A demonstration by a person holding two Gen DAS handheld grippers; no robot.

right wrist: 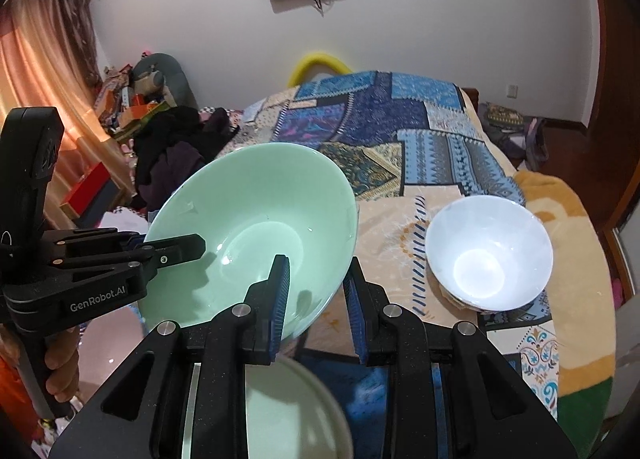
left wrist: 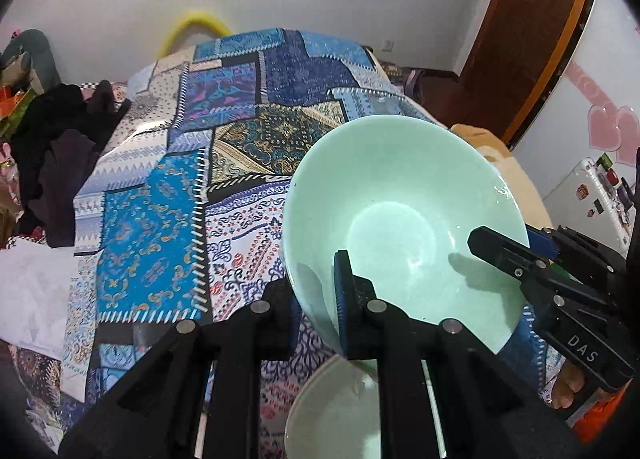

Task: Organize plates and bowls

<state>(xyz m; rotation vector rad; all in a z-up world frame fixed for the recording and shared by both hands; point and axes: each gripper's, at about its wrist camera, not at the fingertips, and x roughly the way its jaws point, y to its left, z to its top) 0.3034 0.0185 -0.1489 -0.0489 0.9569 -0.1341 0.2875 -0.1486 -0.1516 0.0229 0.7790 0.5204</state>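
I had the green bowl (left wrist: 400, 219) held up above the bed (left wrist: 160, 199), one wall pinched by my left hand-held gripper (left wrist: 316, 299), the opposite rim straddled by my right hand-held gripper (right wrist: 316, 299). Its pads stood a little apart and I could not tell whether they truly bit. The glaze looked slick; I judged that if either side let go unevenly, the bowl would tip and strike the pale plate (right wrist: 280, 411) directly beneath. I counted one green bowl, one white bowl (right wrist: 488, 251) resting on the bed to the right, and one plate.
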